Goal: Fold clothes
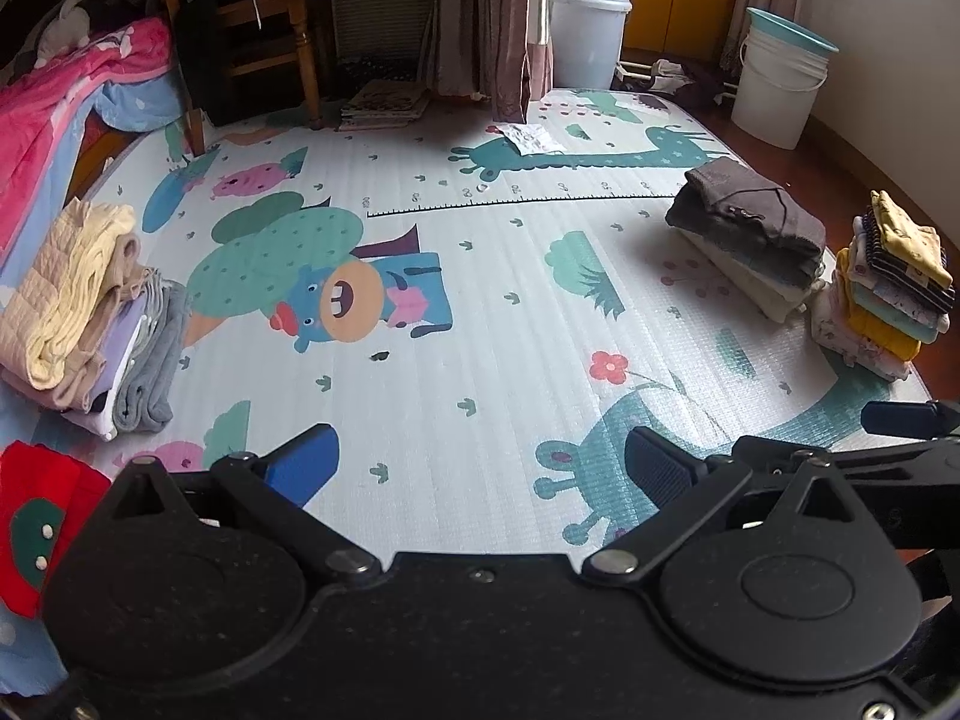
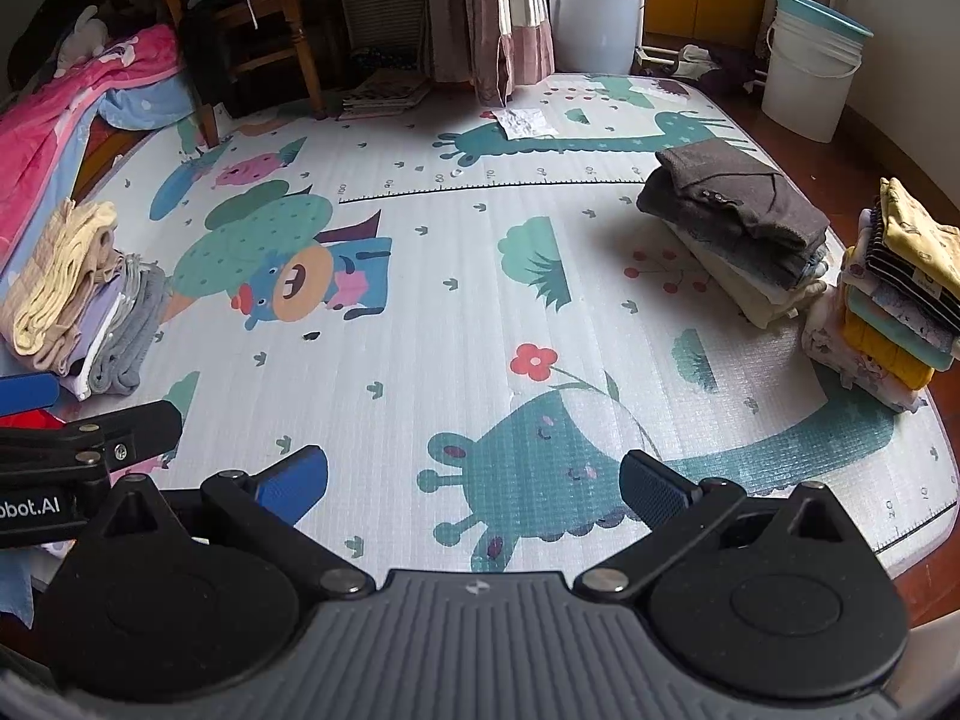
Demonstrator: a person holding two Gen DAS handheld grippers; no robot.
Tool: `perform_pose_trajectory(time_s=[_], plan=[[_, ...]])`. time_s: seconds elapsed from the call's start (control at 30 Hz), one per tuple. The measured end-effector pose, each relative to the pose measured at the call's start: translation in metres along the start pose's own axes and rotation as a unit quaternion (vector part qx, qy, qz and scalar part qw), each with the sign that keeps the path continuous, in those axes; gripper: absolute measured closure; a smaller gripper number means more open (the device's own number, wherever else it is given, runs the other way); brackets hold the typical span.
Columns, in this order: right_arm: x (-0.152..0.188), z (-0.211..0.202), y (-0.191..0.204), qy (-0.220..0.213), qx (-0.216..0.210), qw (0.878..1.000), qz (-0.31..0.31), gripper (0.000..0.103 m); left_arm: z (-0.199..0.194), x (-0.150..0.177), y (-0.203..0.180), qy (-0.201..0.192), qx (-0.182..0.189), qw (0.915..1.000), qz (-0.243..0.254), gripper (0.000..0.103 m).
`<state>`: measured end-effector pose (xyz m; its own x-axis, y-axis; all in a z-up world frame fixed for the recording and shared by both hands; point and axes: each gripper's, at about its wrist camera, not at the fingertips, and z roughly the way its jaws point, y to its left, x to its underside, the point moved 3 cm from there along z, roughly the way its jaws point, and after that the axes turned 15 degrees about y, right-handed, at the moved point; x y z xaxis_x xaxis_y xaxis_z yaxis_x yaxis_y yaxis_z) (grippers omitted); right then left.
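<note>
My left gripper (image 1: 480,456) is open and empty, held above the cartoon play mat (image 1: 456,324). My right gripper (image 2: 474,480) is open and empty too, above the same mat (image 2: 456,312). A stack of folded beige, lilac and grey clothes (image 1: 84,312) lies at the mat's left edge; it also shows in the right wrist view (image 2: 78,306). A red garment with a green patch (image 1: 42,516) lies at the near left. A folded pile topped by a dark grey garment (image 1: 750,228) (image 2: 744,210) sits at the right, beside a taller stack of small colourful clothes (image 1: 888,282) (image 2: 894,294).
A wooden chair (image 1: 264,30), a pink blanket (image 1: 54,102), a curtain (image 1: 510,24), a white planter (image 1: 588,30) and a white bucket (image 1: 780,78) stand beyond the mat. A crumpled paper (image 1: 528,135) lies at the mat's far edge. Each gripper's finger shows in the other's view (image 1: 900,420) (image 2: 90,432).
</note>
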<state>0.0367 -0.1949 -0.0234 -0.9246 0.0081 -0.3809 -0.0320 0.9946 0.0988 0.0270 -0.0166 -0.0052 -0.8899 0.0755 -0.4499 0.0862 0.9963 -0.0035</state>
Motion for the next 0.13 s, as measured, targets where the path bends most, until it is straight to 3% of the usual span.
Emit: perform_pose_trajectory(time_s=[0.13], plan=[[0.0002,-0.0011,0.0004,-0.001,-0.001,1.000,-0.001,0.000,-0.0042,0.0004,-0.0020,-0.012,-0.012,0.9998,0.009,0.000]])
